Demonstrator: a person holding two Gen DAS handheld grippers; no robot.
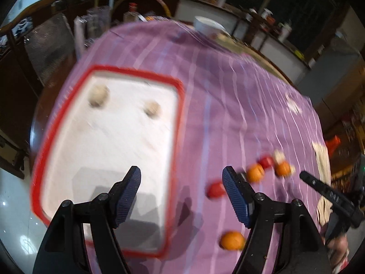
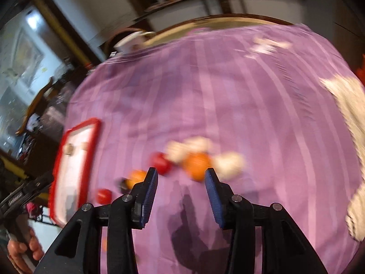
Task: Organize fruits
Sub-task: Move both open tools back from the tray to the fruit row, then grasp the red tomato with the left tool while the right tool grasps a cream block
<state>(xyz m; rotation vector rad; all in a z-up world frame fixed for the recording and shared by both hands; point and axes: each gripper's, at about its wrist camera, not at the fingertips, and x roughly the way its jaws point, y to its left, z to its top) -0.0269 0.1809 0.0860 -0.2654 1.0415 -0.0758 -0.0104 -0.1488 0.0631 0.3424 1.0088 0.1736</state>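
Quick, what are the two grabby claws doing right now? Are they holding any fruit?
Left gripper: open, holding nothing, above the purple cloth.
Right gripper: open, holding nothing; the fruits lie beyond its tips.

A purple striped tablecloth carries a red-rimmed white tray, orange fruit and red fruit.

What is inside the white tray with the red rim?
The tray holds two pale round fruits. The left gripper's fingers hide part of its near end.
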